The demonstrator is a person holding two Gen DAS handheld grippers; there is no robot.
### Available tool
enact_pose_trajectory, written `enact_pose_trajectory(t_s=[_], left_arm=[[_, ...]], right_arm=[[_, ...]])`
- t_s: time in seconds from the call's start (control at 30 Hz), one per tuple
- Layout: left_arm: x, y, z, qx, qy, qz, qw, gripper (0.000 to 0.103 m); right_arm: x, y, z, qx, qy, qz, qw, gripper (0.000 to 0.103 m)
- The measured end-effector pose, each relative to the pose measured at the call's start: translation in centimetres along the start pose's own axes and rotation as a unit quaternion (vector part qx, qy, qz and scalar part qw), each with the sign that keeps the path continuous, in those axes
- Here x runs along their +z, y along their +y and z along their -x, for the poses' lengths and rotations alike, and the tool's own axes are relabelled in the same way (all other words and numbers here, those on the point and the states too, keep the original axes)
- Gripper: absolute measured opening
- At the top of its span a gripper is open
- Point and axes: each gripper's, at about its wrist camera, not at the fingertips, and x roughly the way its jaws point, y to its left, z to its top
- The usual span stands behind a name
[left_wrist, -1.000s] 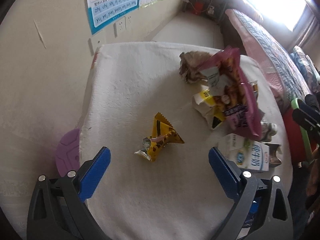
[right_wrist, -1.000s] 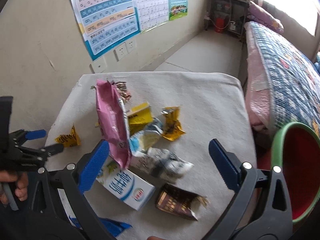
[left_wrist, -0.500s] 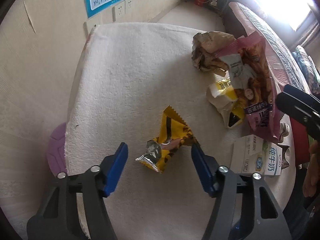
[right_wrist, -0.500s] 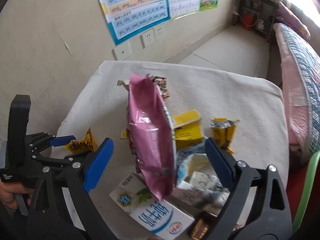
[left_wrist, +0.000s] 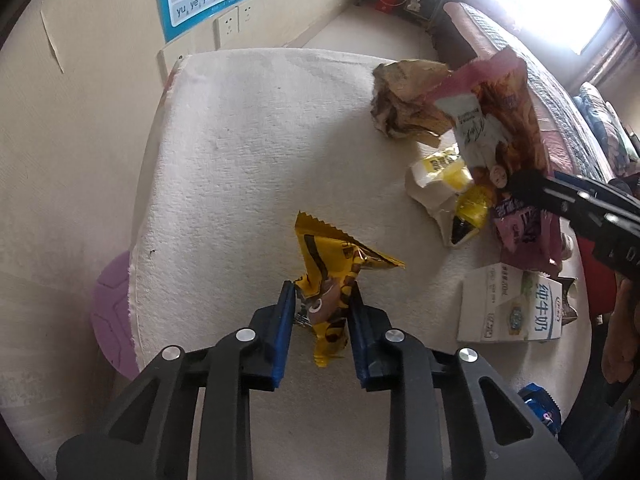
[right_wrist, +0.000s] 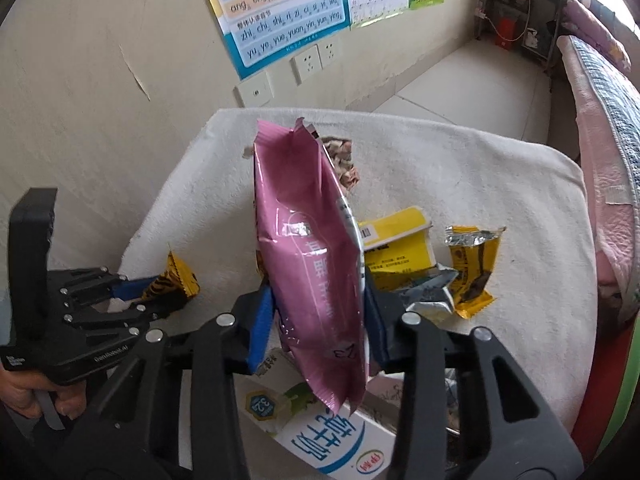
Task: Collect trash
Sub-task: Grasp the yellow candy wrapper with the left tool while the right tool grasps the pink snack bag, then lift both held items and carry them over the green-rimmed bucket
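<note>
Pinching only thin edges, left gripper (left_wrist: 320, 300) grasps the yellow wrapper (left_wrist: 332, 268), right gripper (right_wrist: 318, 312) the pink bag (right_wrist: 312, 256); either could slip.

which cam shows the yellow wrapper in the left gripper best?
Left wrist: the yellow wrapper sits centre frame, pinched between the left gripper's blue pads, print visible. Right wrist shows only a small yellow corner past that gripper, far left.
</note>
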Motion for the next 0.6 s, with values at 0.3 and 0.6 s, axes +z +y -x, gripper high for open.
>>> enact_pose_trajectory(t_s=[0.3, 0.6], left_arm=[[-0.9, -1.0, 2.4, -0.008, -0.022, 0.004, 0.9997, 0.023], [-1.1, -3.0, 4.9, -0.010, -0.044, -0.017, 0.9988, 0.023]], right_arm=[[-0.6, -0.7, 4.1, -0.003, -0.036, -0.017, 0.999, 0.039], [-2.3, -1.4, 7.6, -0.019, -0.058, -0.029, 0.998, 0.039]])
